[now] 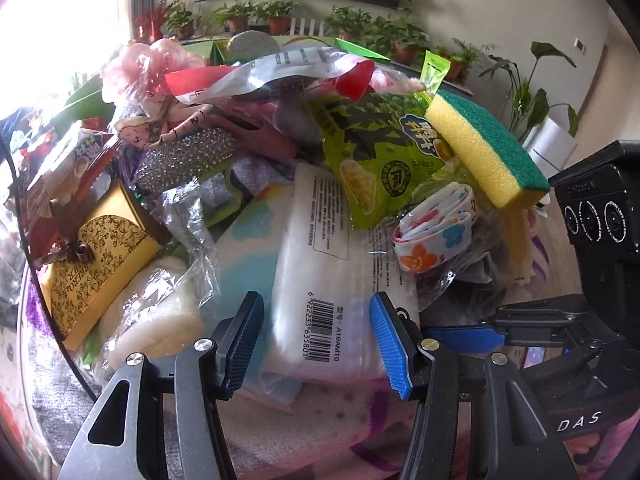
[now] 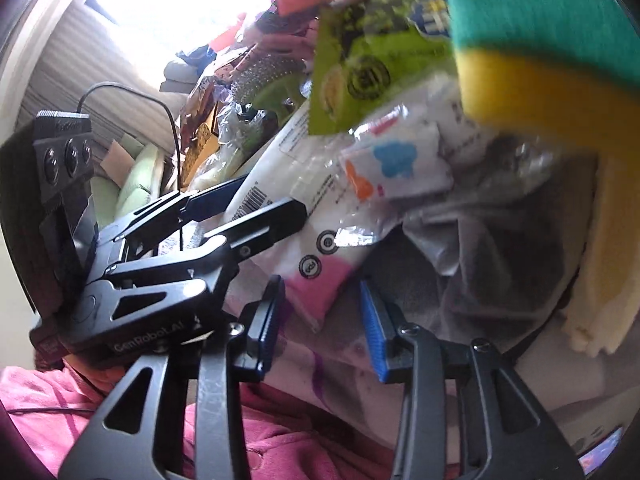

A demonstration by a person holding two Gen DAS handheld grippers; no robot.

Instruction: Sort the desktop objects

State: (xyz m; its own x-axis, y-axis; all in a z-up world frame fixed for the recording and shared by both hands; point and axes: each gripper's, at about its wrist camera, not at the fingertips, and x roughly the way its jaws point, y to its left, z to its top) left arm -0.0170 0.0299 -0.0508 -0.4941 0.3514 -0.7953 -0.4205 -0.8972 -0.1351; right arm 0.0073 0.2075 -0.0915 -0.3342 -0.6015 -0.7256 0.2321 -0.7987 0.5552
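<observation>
A heap of desktop objects fills both views. My left gripper (image 1: 316, 336) is open, its blue pads on either side of a white plastic packet with a barcode (image 1: 320, 264), not closed on it. A green snack bag (image 1: 372, 148) and a yellow-and-green sponge (image 1: 488, 152) lie on top of the heap, with a flowered ribbon roll (image 1: 436, 236) below them. My right gripper (image 2: 322, 324) is open and empty, low at the heap's near edge by the packet's pink end (image 2: 316, 284). The sponge (image 2: 536, 52) looms close above it. The left gripper (image 2: 248, 216) shows there too.
A gold patterned gift box (image 1: 96, 264), a rhinestone pouch (image 1: 184, 160) and a pink-haired doll (image 1: 156, 64) lie at the left of the heap. Potted plants (image 1: 280, 16) line the back. The right gripper's body (image 1: 592, 264) stands at the right. Pink cloth (image 2: 48, 400) lies below.
</observation>
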